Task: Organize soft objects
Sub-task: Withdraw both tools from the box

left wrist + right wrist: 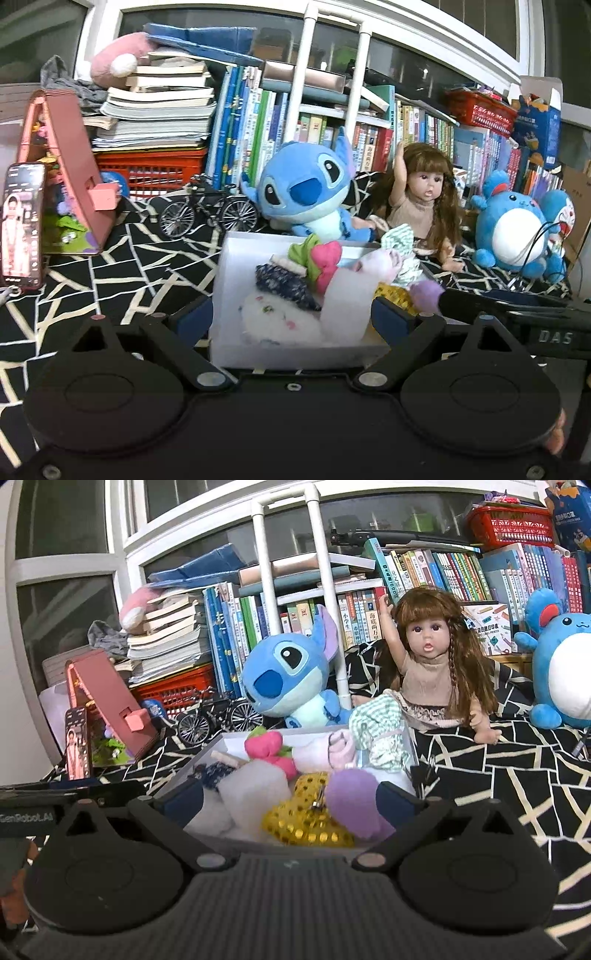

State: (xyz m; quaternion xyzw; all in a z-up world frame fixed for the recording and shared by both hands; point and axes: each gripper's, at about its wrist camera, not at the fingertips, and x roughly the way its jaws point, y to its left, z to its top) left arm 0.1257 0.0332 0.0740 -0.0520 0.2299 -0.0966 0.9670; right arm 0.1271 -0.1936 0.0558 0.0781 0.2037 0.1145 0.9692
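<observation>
The white box [236, 280] of soft objects [291, 284] sat just ahead of the left gripper [291, 321] and right gripper [291, 805], both spread wide, gripping nothing.

White letters "DAS" stand on the black gripper body [554, 334] at three o'clock. "GenRobot.AI" stands on the other black gripper body [26, 818] at nine o'clock. Book spine lettering is too small to read.

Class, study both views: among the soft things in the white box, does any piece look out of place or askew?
Yes. The green-checked cloth is draped over the white box's far right rim beside the doll, partly hanging outside, while the gold sequined piece and purple plush lie inside.
</observation>
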